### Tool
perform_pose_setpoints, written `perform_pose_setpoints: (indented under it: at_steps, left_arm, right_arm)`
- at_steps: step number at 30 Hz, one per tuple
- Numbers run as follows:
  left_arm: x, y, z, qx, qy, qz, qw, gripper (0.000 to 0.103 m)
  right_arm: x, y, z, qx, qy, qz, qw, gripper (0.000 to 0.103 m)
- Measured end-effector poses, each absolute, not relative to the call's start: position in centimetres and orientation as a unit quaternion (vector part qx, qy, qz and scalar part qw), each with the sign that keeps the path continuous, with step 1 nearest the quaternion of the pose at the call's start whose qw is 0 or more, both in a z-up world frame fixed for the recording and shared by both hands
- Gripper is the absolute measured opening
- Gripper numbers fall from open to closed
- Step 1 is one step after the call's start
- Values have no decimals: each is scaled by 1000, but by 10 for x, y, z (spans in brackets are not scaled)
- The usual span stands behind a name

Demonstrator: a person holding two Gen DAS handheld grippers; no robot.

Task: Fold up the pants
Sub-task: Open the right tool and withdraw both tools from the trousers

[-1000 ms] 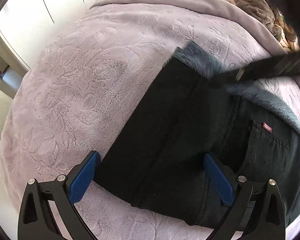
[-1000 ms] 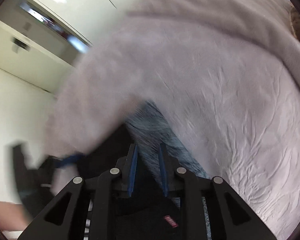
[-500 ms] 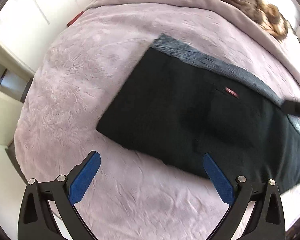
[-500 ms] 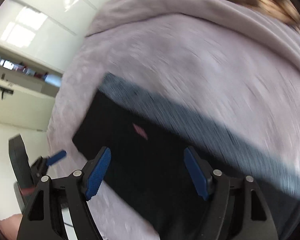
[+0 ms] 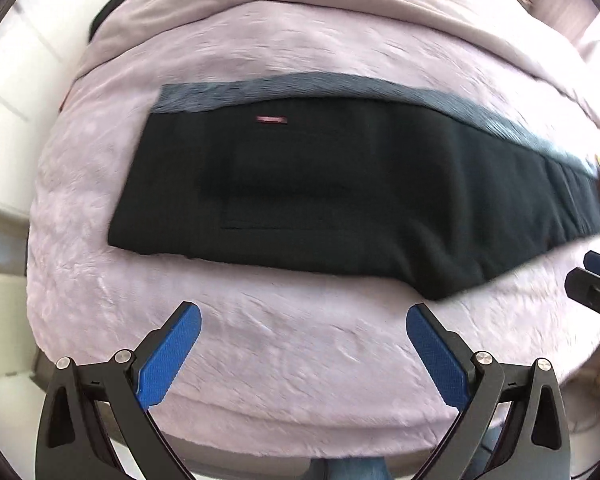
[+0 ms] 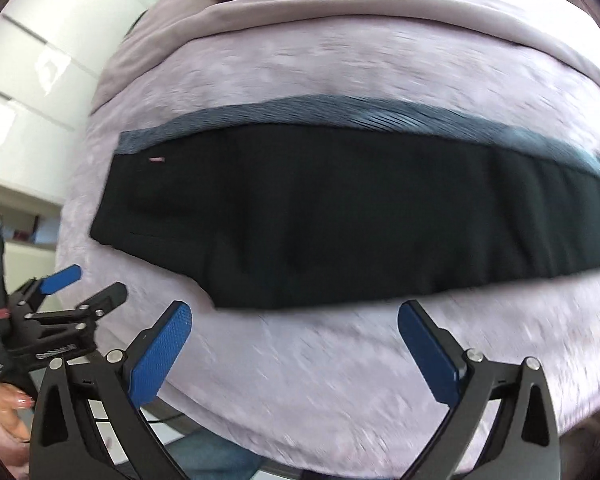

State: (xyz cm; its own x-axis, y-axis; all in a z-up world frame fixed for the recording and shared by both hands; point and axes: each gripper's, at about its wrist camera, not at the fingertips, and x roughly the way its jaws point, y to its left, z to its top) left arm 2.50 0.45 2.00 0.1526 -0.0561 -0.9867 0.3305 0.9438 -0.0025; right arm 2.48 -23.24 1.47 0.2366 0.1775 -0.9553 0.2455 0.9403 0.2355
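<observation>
The black, fleece-lined pants (image 5: 340, 196) lie flat on the mauve plush blanket of the bed (image 5: 284, 364), doubled lengthwise into one long dark band, with a strip of grey-blue fleece lining (image 5: 340, 88) showing along the far edge and a small red label (image 5: 271, 119) near the waist end. In the left wrist view the band sits just beyond the fingertips of the left gripper (image 5: 302, 344), its waist end off past the left finger and the legs running away past the right finger. The left gripper's blue-padded fingers (image 5: 168, 354) are spread wide with only blanket between them, touching nothing. The right gripper (image 6: 294, 342) also hangs over bare blanket on the near side of the band; its fingers are opening, already wide apart, and no cloth lies between them. The left gripper shows at the lower left of the right wrist view, held by a hand (image 6: 8, 408)

Judging from how the cloth lies, the lengthwise fold is done and both grippers are free, so the step in hand looks like the pause before the crosswise fold. The next move probably calls for each gripper to come down on one end of the band, pinch all layers together, and carry that end over the other without letting the layers slide apart or the lining edge drift further out
</observation>
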Motion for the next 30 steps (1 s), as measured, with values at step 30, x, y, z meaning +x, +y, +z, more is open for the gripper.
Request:
perform_pose_setpoints:
  at_steps: [30]
  left_arm:
    - [-6,-176,22,240,641,-197,702,103]
  right_arm:
    - [-102,-383,19,335,584,-153,723,103]
